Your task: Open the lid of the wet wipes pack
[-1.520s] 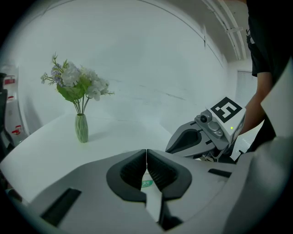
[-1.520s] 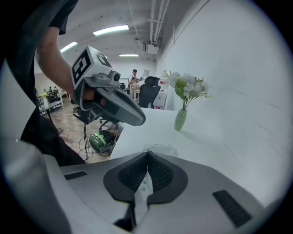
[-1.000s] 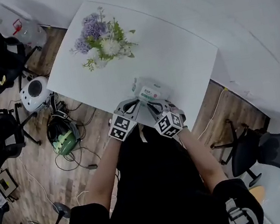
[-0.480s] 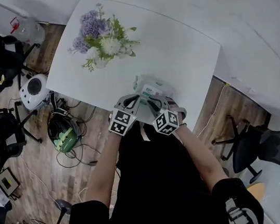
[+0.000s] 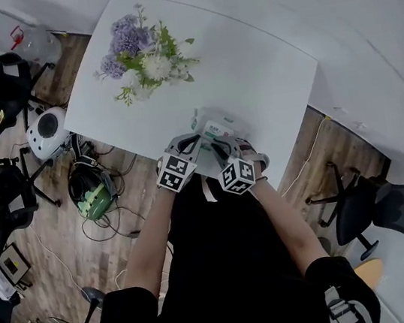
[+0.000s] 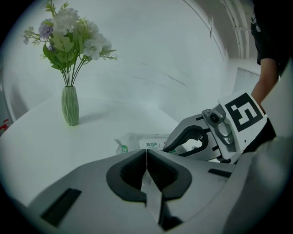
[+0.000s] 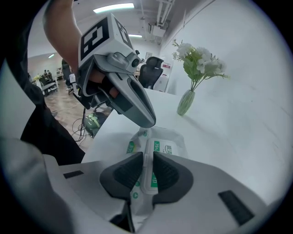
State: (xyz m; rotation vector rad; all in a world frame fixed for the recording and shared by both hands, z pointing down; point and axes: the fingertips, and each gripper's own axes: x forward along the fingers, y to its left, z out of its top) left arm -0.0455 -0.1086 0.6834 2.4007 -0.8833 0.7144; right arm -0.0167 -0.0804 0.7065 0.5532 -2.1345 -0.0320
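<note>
The wet wipes pack (image 5: pixel 213 128) lies near the white table's (image 5: pixel 256 72) front edge, a white film pouch with green print and a flat lid on top (image 7: pixel 161 147). My left gripper (image 6: pixel 146 162) is shut on the thin film edge at the pack's (image 6: pixel 137 143) end. My right gripper (image 7: pixel 146 168) points steeply down over the pack. Its jaws are opening, with the lid's near end in the narrow gap between the pads. In the head view, the left gripper (image 5: pixel 187 146) and the right gripper (image 5: pixel 222 146) sit side by side at the pack's near side.
A green vase of purple and white flowers (image 5: pixel 141 52) stands at the table's far left, well away from the pack. Office chairs (image 5: pixel 381 212), cables and gear (image 5: pixel 90 197) crowd the wooden floor around the table. The table's edge runs just beneath my hands.
Both grippers have sunk a little onto the pack and drawn closer together. The pack itself has stayed in place.
</note>
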